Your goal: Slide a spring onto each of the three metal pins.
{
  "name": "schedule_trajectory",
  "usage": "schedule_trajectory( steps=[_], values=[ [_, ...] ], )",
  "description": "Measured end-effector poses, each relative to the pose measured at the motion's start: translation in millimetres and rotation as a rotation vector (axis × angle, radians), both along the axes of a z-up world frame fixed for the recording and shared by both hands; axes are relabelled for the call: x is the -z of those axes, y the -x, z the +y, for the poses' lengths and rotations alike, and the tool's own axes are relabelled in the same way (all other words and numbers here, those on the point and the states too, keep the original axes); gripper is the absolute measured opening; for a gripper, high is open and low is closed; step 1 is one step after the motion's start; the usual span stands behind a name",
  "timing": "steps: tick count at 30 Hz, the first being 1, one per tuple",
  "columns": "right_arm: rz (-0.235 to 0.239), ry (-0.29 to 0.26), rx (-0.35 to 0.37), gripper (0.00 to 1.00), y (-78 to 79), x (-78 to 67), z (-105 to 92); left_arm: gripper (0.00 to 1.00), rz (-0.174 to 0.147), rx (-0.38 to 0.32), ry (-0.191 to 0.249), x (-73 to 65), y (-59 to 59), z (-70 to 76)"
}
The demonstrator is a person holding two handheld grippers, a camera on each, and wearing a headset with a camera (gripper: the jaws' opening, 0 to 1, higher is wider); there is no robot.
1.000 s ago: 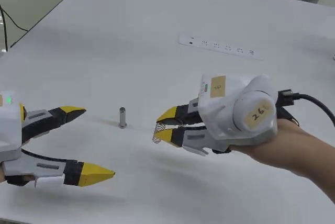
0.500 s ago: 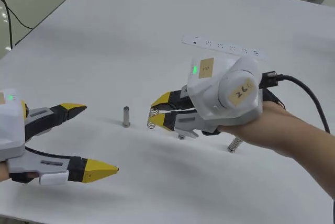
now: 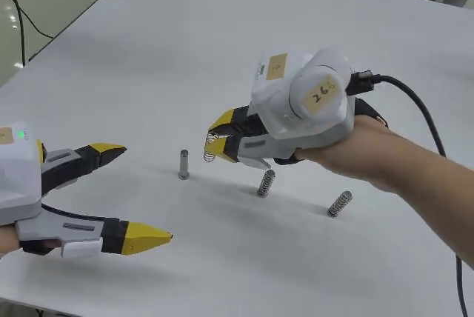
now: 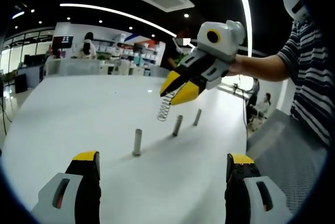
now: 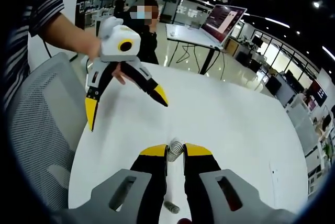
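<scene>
Head view spotter: You are pinching the spring (image 3: 210, 148) in your right gripper (image 3: 216, 141), jaws clenched on one end. It is hanging off the table (image 3: 148, 50), just right of the bare pin (image 3: 184, 164). The next pin along (image 3: 266, 183) and the last pin (image 3: 340, 204) are already wearing their springs.

Gripper view spotter: Right gripper view is agreeing: the coil is sitting between your yellow tips and poking out past them. Your left gripper (image 5: 126, 114) is hanging spread wide, gripping nothing, on the pin's other side.

Head view spotter: I am judging that spring to be light and soft. It is likely to be bending and swaying as you move, and a hard squeeze is risking crushed coils or a sudden pop-out. The wire is looking smooth, so it may be slipping too.

Gripper view spotter: So you are wanting a gentle hold near the upper end, leaving the lower mouth free to go over the pin's top. Left gripper view is showing the spring dangling at a slant, so you are probably needing to straighten it first. The pin is standing upright and looking stiff but slim. I cannot tell whether it is fixed down, so a sideways knock may be tipping it.
</scene>
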State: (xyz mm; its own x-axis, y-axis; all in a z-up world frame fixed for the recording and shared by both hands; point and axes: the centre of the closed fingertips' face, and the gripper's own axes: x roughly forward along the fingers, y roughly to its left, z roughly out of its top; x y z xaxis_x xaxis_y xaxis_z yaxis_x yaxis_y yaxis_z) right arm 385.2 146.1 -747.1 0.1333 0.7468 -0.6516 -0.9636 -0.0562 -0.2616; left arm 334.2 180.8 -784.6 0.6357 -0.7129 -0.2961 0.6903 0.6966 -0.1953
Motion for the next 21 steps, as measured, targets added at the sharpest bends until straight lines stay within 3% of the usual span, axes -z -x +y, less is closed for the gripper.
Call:
schedule_trajectory(
  steps=[15, 21],
  values=[
    [0.056, -0.047, 0.031, 0.08, -12.1, -5.4, 21.0, 0.97, 0.007, 0.008, -0.008, 2.9, 2.5, -2.5],
    [0.064, -0.036, 0.026, 0.08, -12.3, -0.7, 26.8, 0.97, 0.004, 0.007, -0.004, 1.3, 2.1, -2.4]
  ],
)
